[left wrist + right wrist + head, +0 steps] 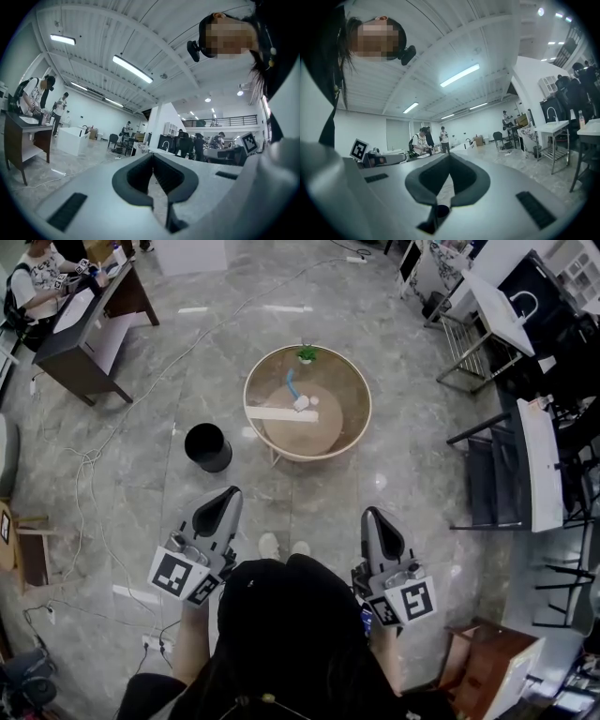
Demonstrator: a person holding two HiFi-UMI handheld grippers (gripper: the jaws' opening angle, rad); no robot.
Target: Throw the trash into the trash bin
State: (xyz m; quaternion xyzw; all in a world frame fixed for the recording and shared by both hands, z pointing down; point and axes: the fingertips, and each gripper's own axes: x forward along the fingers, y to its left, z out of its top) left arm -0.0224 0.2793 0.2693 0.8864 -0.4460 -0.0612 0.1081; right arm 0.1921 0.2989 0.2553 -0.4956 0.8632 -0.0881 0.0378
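Observation:
The black round trash bin (207,446) stands open on the marble floor, left of a round glass-topped table (354,381). On that table lie a crumpled white piece of trash (302,402), a blue item (291,383), a long white strip (280,413) and a small green plant (307,354). My left gripper (230,493) (153,157) is held low in front of me, pointing toward the bin and well short of it, jaws shut with nothing between them. The right gripper (371,514) (449,157) points toward the table, also shut and empty.
A dark desk (89,329) with a seated person (36,282) is at the far left. Black chairs (492,474) and white tables (539,460) line the right side. Cables (89,460) trail over the floor at left. A brown wooden stool (492,667) stands at lower right.

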